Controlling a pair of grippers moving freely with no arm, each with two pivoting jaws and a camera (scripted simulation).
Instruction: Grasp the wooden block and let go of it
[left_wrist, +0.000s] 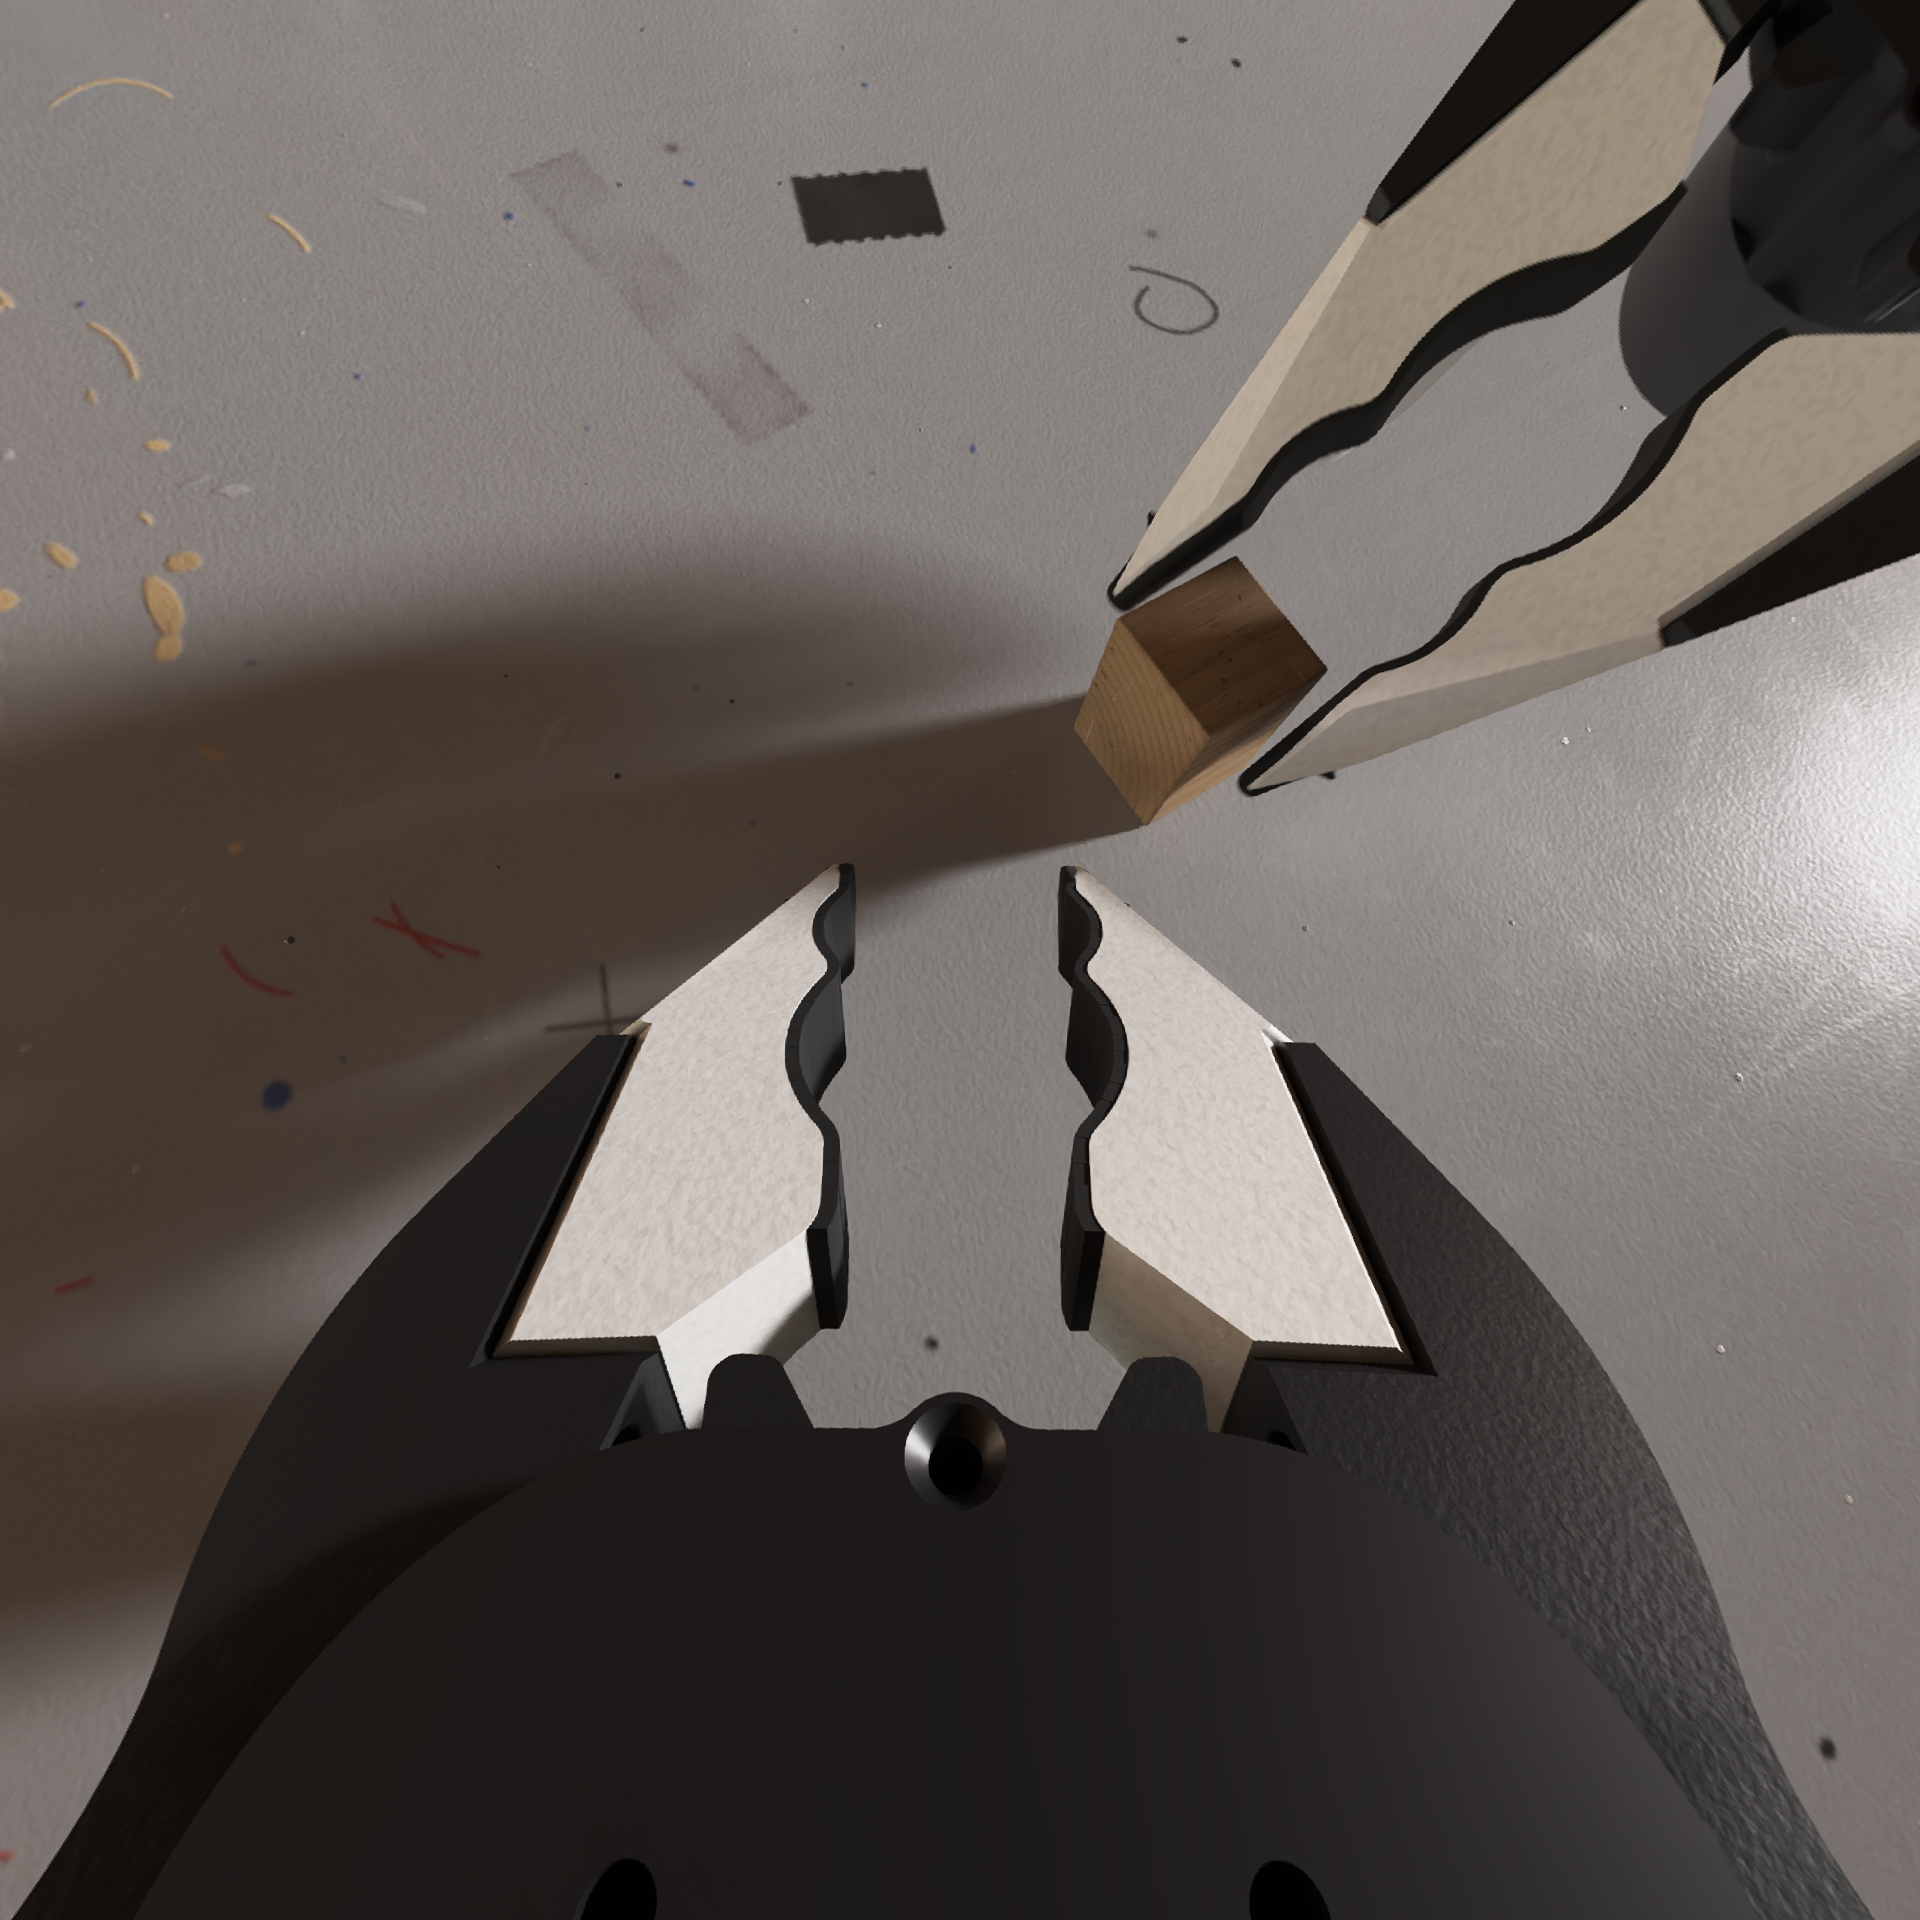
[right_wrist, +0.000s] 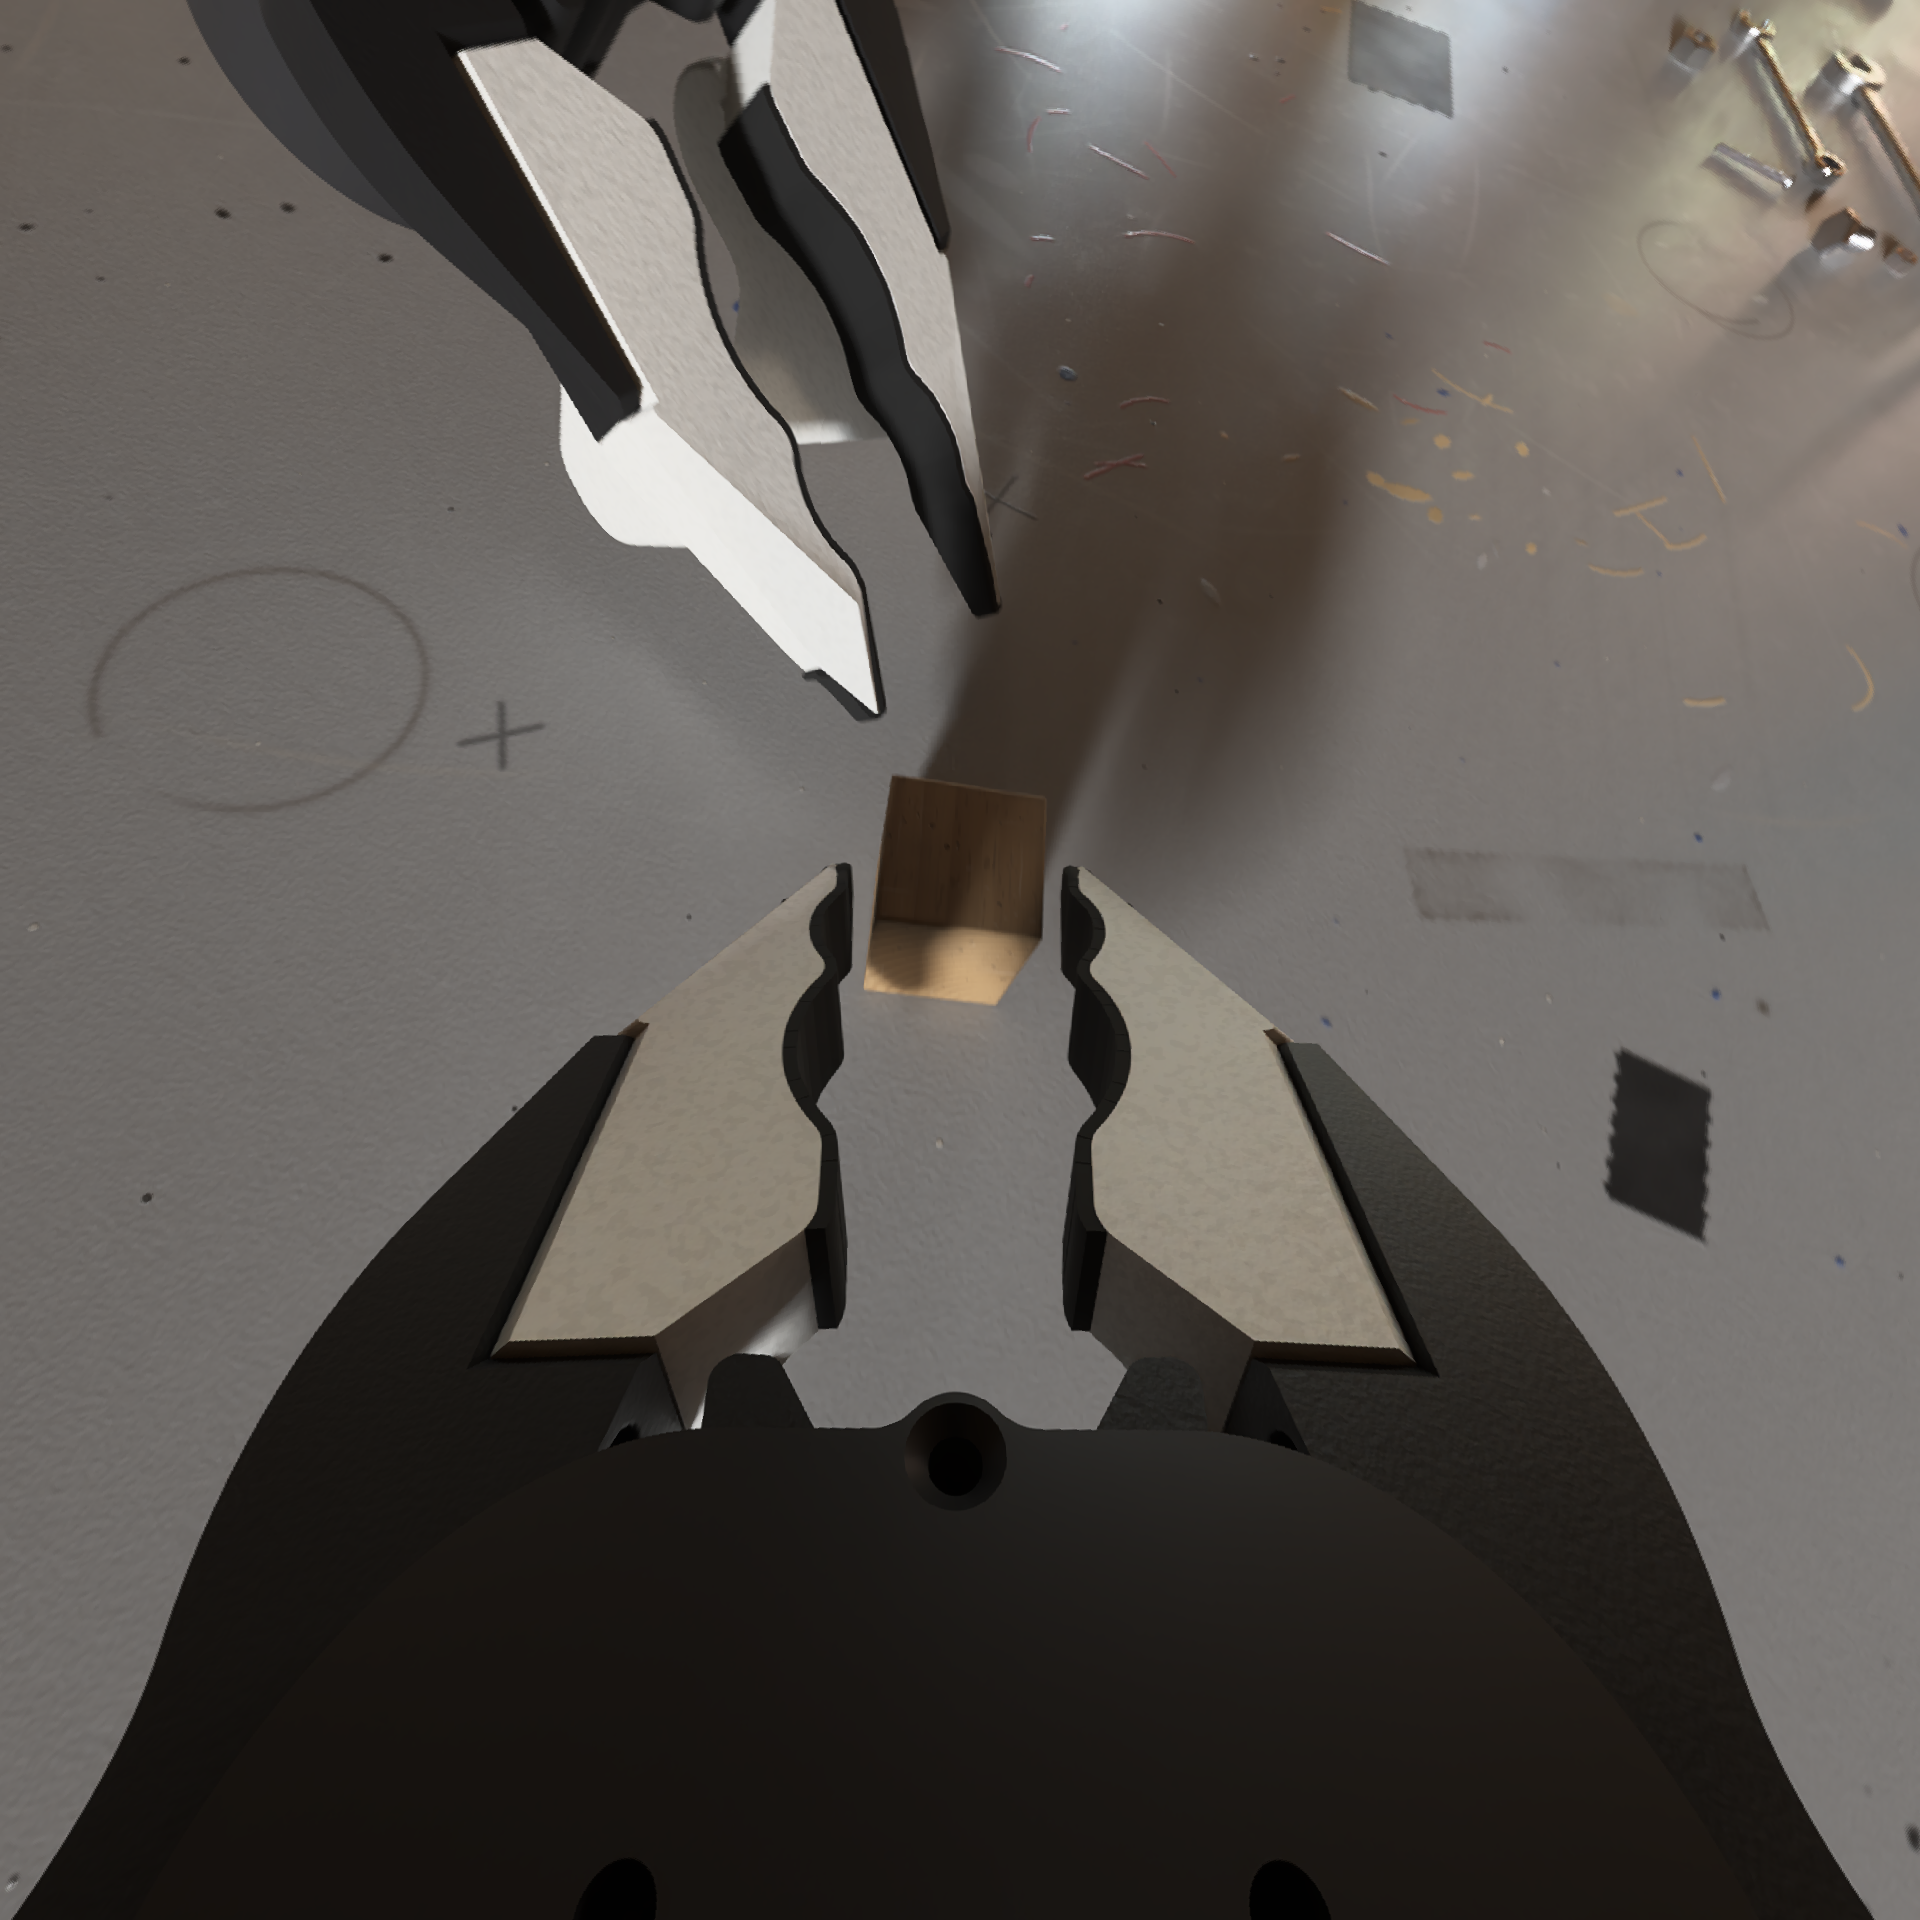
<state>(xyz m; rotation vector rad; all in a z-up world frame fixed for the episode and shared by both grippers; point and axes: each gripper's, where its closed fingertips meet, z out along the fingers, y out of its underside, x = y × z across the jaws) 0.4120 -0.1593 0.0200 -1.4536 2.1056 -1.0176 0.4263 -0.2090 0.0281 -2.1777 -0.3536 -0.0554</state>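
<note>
Grey tabletop (right_wrist: 312, 1039), right gripper (right_wrist: 956, 883) astride wooden block (right_wrist: 956, 894).

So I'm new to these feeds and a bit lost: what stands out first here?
The small wooden block on the grey table, sitting between the open tips of the right gripper, which straddles it without clearly touching. The left gripper is open and empty, just short of the block. Shiny metal bolts lie in the right wrist view's far corner.
</note>
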